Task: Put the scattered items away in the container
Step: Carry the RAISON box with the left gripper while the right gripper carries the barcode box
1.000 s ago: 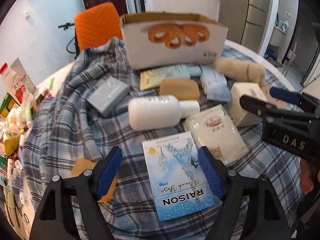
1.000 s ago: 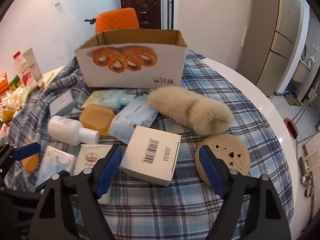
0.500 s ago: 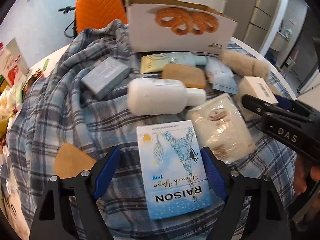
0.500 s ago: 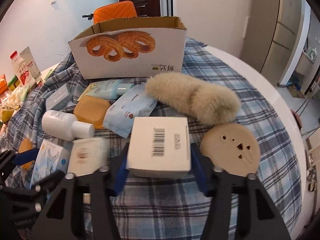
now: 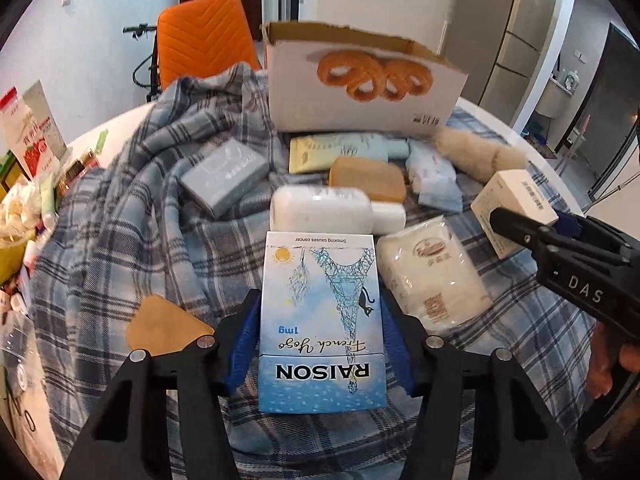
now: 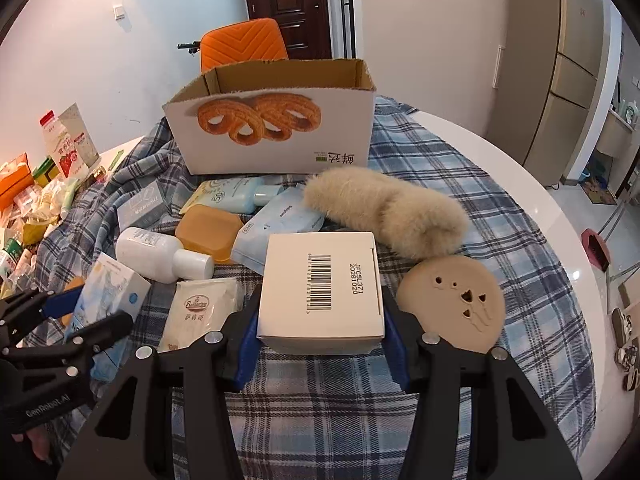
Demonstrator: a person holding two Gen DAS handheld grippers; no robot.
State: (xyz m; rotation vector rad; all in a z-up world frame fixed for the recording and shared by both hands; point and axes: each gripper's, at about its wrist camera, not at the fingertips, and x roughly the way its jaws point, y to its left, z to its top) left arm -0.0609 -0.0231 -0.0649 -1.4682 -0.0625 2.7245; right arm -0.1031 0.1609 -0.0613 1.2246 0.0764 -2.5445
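An open cardboard box (image 5: 360, 88) printed with pastries stands at the back of the table; it also shows in the right wrist view (image 6: 276, 132). My left gripper (image 5: 320, 344) is shut on a blue RAISON carton (image 5: 320, 320). My right gripper (image 6: 320, 332) is shut on a white barcode box (image 6: 320, 288), also seen at the right of the left wrist view (image 5: 516, 204). Loose items lie between: a white bottle (image 5: 332, 210), an orange soap (image 5: 368, 178), a grey box (image 5: 224, 176), a white packet (image 5: 432, 272), a blue pouch (image 6: 280, 220), a tube (image 6: 232, 196).
A furry beige roll (image 6: 384, 212) and a round beige disc (image 6: 452, 304) lie on the plaid cloth (image 6: 500, 240) at the right. A tan pad (image 5: 164, 328) lies at the left. Clutter of packets (image 6: 36, 192) sits at the table's left edge. An orange chair (image 5: 204, 40) stands behind.
Both grippers have closed: the left on the RAISON carton, the right on the white barcode box. Both views have shifted a little, with the held items now between the pads.
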